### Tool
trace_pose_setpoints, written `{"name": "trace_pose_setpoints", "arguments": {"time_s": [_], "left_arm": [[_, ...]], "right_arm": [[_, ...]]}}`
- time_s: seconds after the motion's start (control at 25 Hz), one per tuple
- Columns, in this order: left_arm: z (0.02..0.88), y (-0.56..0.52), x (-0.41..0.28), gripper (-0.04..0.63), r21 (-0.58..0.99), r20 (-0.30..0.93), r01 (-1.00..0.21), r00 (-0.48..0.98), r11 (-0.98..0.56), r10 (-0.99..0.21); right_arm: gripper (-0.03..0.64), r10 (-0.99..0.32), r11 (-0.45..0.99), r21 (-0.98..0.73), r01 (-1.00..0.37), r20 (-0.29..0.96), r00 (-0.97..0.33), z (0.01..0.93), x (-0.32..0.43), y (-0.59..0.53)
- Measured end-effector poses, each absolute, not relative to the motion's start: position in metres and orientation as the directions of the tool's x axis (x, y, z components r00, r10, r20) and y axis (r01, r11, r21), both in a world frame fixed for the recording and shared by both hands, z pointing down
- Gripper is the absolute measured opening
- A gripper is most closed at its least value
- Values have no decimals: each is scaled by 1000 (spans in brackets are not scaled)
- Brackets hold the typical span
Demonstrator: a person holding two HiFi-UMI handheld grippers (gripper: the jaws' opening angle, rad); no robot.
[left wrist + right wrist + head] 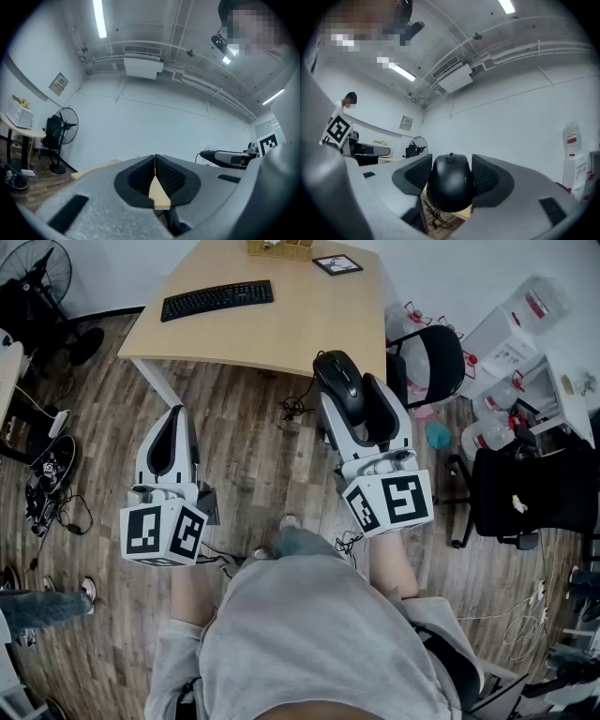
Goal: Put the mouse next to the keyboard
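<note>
The left claw [155, 163] has its jaws pressed together, while a black standing fan [66, 132] stands far left.

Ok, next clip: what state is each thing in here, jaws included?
right gripper: jaws closed on the mouse.
mouse: held in the air, not yet set down.
mouse cable: hanging loose below the mouse.
left gripper: jaws together, empty.
keyboard: flat on the desk, untouched.
</note>
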State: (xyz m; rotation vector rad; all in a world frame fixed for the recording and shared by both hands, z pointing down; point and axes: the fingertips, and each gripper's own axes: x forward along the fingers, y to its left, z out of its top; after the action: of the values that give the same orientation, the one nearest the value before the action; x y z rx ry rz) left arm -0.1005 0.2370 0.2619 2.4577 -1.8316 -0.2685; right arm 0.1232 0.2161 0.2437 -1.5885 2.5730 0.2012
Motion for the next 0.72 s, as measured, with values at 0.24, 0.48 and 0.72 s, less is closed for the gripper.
{"name": "trace_pose_setpoints", "arguments": {"time_s": [0.24, 0.48, 0.72], "left_arm": [[259, 239, -102, 12, 155, -106, -943, 280, -294, -954], [260, 229, -100, 12, 155, -107, -943, 281, -295, -954], [260, 213, -95, 12, 157, -105, -946, 271, -285, -957]], "right_arm": [[262, -880, 442, 55, -895, -168, -444, 241, 121, 219], [262, -881, 439, 42, -897, -177, -439, 240, 125, 210], [262, -876, 453, -4, -891, -186, -445, 242, 133, 189]]}}
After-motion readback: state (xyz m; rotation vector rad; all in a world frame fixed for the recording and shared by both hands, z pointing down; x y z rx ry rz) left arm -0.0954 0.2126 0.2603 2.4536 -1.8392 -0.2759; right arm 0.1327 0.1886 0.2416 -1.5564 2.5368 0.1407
